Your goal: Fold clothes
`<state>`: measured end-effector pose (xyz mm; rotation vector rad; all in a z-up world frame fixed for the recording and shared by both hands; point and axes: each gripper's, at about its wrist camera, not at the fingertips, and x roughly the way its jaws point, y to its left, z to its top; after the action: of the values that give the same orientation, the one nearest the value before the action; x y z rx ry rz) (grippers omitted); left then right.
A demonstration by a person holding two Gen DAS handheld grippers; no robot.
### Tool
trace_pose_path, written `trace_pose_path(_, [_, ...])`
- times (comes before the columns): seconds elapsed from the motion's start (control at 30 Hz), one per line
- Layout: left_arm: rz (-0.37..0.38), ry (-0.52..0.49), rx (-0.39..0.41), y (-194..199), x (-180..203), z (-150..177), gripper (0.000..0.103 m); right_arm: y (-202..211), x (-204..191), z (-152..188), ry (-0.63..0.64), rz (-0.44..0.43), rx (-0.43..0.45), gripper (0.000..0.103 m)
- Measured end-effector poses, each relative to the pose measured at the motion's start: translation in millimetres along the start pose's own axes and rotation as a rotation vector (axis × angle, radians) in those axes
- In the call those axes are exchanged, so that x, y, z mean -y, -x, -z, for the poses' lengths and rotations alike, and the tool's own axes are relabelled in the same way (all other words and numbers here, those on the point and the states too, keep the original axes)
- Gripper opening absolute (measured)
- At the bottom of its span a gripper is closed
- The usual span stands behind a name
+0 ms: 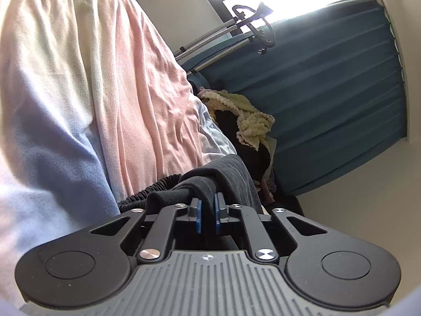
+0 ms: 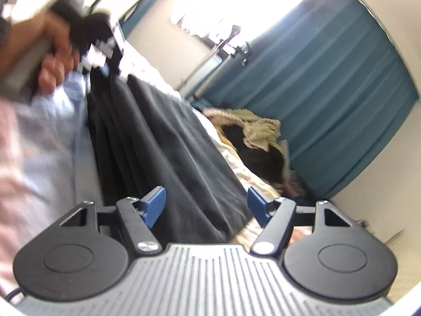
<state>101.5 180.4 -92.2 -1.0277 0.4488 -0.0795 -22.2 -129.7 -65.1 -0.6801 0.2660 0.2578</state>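
My left gripper [image 1: 208,210] is shut on a fold of a dark grey garment [image 1: 223,173] with an elastic waistband [image 1: 147,194]. In the right wrist view the same dark garment [image 2: 168,147] hangs stretched from the left gripper [image 2: 105,52], held in a hand at the upper left, down to my right gripper [image 2: 206,205]. The right gripper is open, its blue pads [image 2: 155,205] on either side of the garment's lower edge, not closed on it. The view is blurred.
A pastel pink, blue and cream bedsheet [image 1: 105,92] covers the bed. A pile of clothes with a yellow knit piece [image 1: 247,115] lies by the teal curtain [image 1: 329,92]; it also shows in the right wrist view [image 2: 252,129]. A metal rack [image 1: 236,34] stands by the window.
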Motion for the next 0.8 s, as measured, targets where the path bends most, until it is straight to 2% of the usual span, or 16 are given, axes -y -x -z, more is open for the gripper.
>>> trace_pose_path(0.03, [0.005, 0.001, 0.008, 8.0, 4.0, -0.8, 0.046, 1.4, 8.5, 0.0, -0.065, -0.009, 0.009, 0.07])
trace_pose_path(0.1, [0.029, 0.016, 0.033, 25.0, 8.4, -2.7, 0.07, 3.8, 30.3, 2.6, -0.246, -0.042, 0.021, 0.072])
trace_pose_path(0.13, [0.04, 0.029, 0.039, 32.0, 9.0, -3.8, 0.073, 4.7, 41.4, 4.9, -0.341, -0.055, 0.026, 0.074])
trace_pose_path(0.23, [0.048, 0.1, 0.011, 35.3, -0.4, -3.6, 0.075, 4.1, 73.4, 17.0, -0.607, -0.076, 0.024, 0.076])
trace_pose_path(0.33, [0.013, 0.132, -0.012, 24.4, -8.9, -1.7, 0.075, -5.0, 103.1, 36.1, -0.873, -0.108, -0.007, 0.077])
trace_pose_path(0.4, [0.013, 0.123, -0.026, 15.2, -13.8, 1.3, 0.075, -15.9, 119.7, 55.0, -1.027, -0.101, -0.059, 0.077])
trace_pose_path(0.47, [-0.045, 0.113, -0.053, 5.2, -17.9, 5.3, 0.075, -28.0, 130.8, 75.4, -1.159, -0.073, -0.119, 0.077])
trace_pose_path(0.53, [-0.059, 0.126, -0.074, -2.4, -24.9, 9.1, 0.075, -40.6, 136.3, 95.3, -1.271, -0.054, -0.161, 0.077])
trace_pose_path(0.6, [-0.073, 0.141, -0.089, -8.2, -30.7, 11.8, 0.077, -52.6, 139.5, 107.1, -1.325, -0.021, -0.197, 0.077])
trace_pose_path(0.67, [-0.081, 0.156, -0.092, -10.9, -34.7, 12.2, 0.078, -64.4, 139.6, 107.9, -1.311, 0.016, -0.228, 0.077])
trace_pose_path(0.8, [-0.077, 0.163, -0.091, -15.5, -35.8, 11.3, 0.085, -82.6, 141.0, 107.0, -1.299, -0.006, -0.234, 0.077])
